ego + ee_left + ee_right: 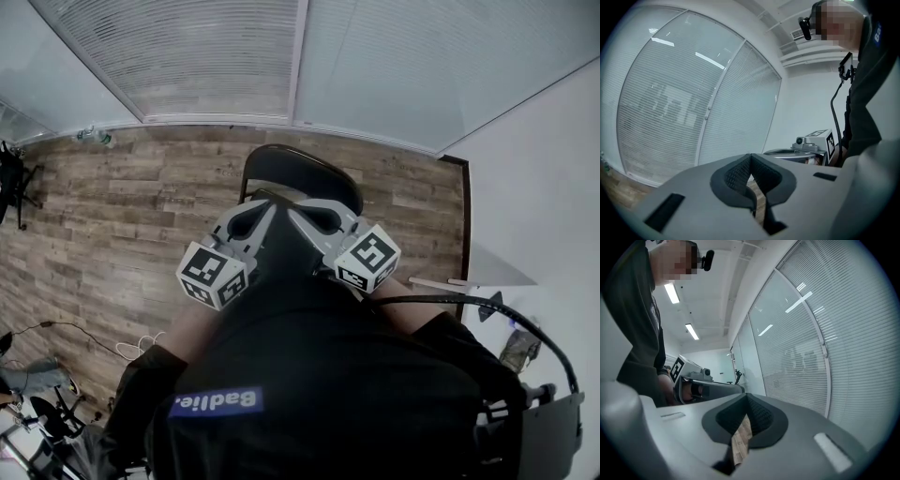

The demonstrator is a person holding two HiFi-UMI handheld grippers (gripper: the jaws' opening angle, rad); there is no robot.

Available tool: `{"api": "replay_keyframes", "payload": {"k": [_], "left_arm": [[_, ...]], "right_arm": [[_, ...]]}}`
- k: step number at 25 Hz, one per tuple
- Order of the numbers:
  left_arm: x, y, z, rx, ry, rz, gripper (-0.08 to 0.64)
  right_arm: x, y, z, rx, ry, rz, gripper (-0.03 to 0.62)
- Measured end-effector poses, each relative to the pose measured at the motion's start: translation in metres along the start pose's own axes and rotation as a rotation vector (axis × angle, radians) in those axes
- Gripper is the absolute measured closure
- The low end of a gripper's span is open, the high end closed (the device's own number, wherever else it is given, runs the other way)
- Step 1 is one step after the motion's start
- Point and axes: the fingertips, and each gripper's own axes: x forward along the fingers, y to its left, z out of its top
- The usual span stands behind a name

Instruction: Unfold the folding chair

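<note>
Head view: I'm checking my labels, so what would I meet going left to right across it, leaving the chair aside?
Black stand → white cable on the floor → left hand-held gripper → right hand-held gripper → white table.

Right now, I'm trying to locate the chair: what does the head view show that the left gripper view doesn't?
Only the head view shows the black chair on the wood floor. Only the left gripper view shows the left gripper up close, shut and holding nothing. Both show the window blinds and some of that floor.
</note>
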Motion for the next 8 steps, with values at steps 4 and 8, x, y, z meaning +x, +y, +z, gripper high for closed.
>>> {"api": "replay_keyframes", "payload": {"k": [4, 8], "left_arm": [[0.0008, -0.0029, -0.0037, -0.01, 0.009, -0.017, 0.554], [0.0017, -0.0073, -0.0058, -0.018, 0.017, -0.023, 0.554]], "right_arm": [[-0.0011, -0.001, -0.0035, 0.01, 0.015, -0.007, 0.591], [-0.0053, -0.0007, -0.0047, 0.016, 0.024, -0.011, 0.592]]}}
